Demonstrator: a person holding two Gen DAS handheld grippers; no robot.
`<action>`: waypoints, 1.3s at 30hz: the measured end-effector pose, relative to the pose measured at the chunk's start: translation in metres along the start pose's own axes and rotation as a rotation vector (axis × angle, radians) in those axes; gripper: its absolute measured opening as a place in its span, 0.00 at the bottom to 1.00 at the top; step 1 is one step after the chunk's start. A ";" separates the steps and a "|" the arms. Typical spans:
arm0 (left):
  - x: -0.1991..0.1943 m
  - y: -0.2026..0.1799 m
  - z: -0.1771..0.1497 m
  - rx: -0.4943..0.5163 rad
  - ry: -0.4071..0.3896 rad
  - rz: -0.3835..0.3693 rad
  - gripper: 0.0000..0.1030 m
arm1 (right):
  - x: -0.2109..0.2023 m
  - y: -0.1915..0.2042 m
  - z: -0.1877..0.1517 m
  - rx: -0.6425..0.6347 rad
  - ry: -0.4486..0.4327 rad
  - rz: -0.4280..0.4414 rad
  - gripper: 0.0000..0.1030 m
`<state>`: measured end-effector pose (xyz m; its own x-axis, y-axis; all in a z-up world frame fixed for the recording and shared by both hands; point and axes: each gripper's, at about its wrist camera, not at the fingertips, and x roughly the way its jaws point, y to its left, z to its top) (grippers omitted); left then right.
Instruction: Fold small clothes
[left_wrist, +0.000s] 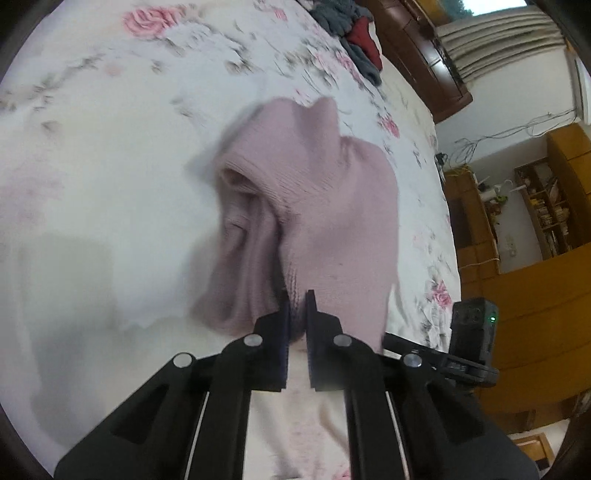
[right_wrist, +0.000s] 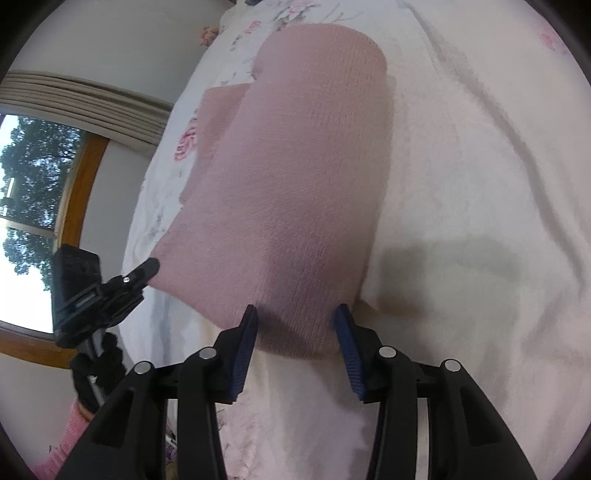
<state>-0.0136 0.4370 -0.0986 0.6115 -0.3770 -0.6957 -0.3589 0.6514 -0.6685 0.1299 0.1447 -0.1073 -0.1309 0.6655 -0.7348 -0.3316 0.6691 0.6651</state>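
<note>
1. Evidently a fold is under way: a bunched edge of the pink knit garment (left_wrist: 314, 206) is pinched by the left tongs (left_wrist: 296, 295), lifted off the bed (left_wrist: 92, 184).
2. Spread right tongs (right_wrist: 295, 314) straddle the hem; closing is needed next.
3. Open sheet lies ahead of both tongs; the bed's edge runs left of the right tongs.

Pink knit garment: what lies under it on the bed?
Under the pink knit garment only the floral bedspread shows around its edges. Anything beneath its middle is covered; the left tongs pinch its near edge.
</note>
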 end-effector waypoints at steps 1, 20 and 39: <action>0.001 0.007 -0.001 -0.010 0.005 0.016 0.05 | 0.001 0.000 -0.001 0.000 0.005 0.007 0.42; -0.018 -0.009 0.037 0.130 -0.085 0.179 0.36 | -0.009 -0.006 -0.008 -0.035 -0.009 -0.055 0.38; 0.037 -0.029 0.100 0.094 -0.102 0.126 0.00 | 0.013 -0.006 -0.003 -0.011 0.011 -0.061 0.38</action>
<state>0.0900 0.4702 -0.0788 0.6356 -0.2227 -0.7392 -0.3730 0.7498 -0.5465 0.1275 0.1486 -0.1212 -0.1207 0.6196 -0.7755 -0.3495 0.7047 0.6174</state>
